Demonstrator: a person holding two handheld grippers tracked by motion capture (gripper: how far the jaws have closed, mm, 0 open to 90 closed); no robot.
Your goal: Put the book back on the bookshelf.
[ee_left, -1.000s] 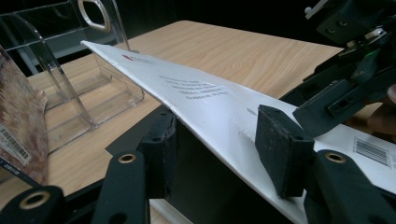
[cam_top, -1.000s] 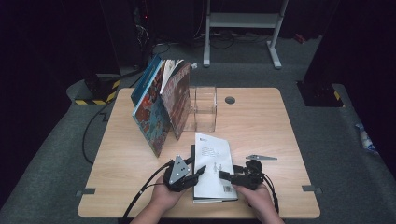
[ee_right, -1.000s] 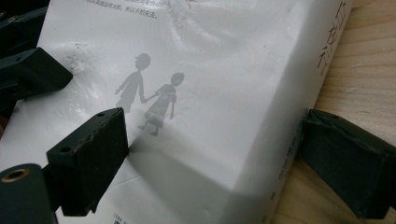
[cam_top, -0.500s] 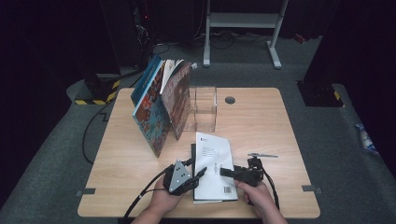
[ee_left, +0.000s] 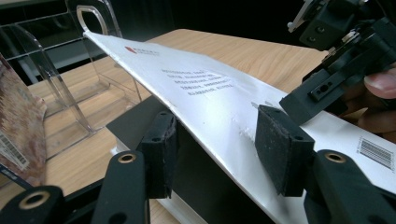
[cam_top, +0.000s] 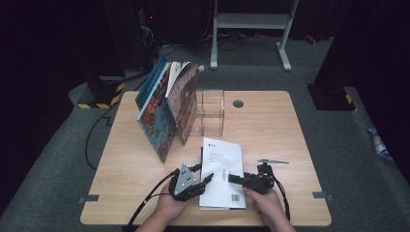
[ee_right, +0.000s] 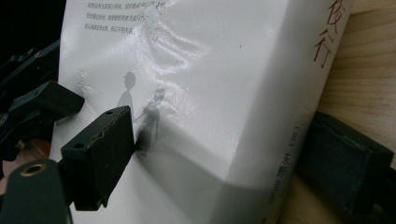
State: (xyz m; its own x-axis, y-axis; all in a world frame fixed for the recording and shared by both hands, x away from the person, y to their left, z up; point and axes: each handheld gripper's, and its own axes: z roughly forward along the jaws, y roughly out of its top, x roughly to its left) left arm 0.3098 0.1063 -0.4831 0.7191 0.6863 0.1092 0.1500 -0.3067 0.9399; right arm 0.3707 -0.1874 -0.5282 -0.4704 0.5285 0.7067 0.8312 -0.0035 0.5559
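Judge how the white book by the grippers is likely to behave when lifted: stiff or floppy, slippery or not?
The white book probably flexes: its cover lifts and bows between the left gripper's jaws. Its glossy, wrinkled wrap looks slippery. The thick spine at the right gripper suggests moderate weight.

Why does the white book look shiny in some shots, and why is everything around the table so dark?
High view: light falls on the table, surroundings stay black. Right gripper view: rippled glare on the book, nearest pad blurred. Left gripper view: softer sheen on the cover, near pads slightly out of focus.

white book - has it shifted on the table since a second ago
No. In the high view the white book lies where it did, its far edge just short of the clear acrylic stand, with both grippers at its near end.
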